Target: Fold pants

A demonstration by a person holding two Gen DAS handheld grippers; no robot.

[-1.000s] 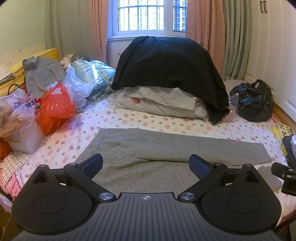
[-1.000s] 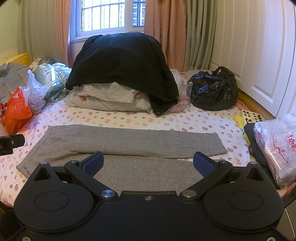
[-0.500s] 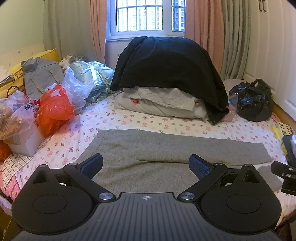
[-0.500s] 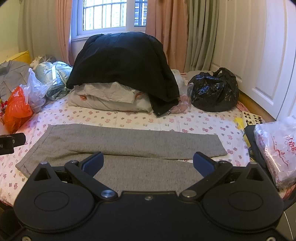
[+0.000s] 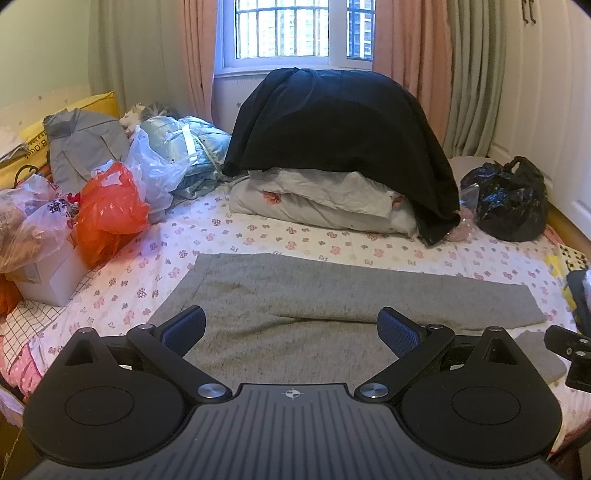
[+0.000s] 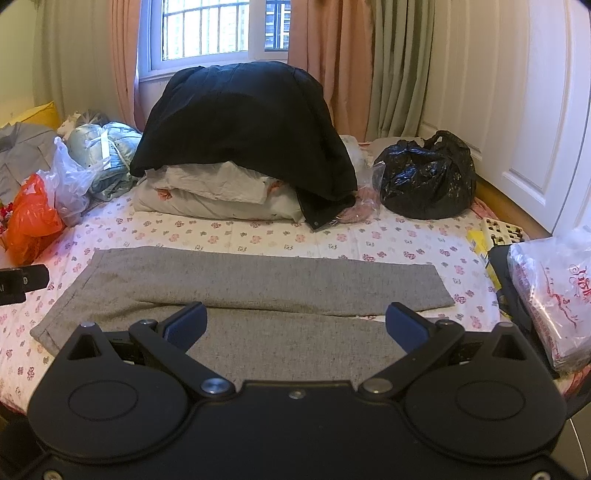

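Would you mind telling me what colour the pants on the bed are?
The pants are heathered grey, seen best in the right wrist view.

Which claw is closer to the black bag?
The right claw. It hangs over the pants toward the leg ends, the black bag just beyond. The left claw sits at the waist end, farther away.

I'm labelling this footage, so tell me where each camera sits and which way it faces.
Left wrist: on the left tongs, above the near edge of the gray pants, facing the window; its open blue-padded fingers show, the right tongs at the right edge.
Right wrist: on the right tongs, same heading, further right; open fingers show.
Shared: pants, black coat, black bag, floral sheet.
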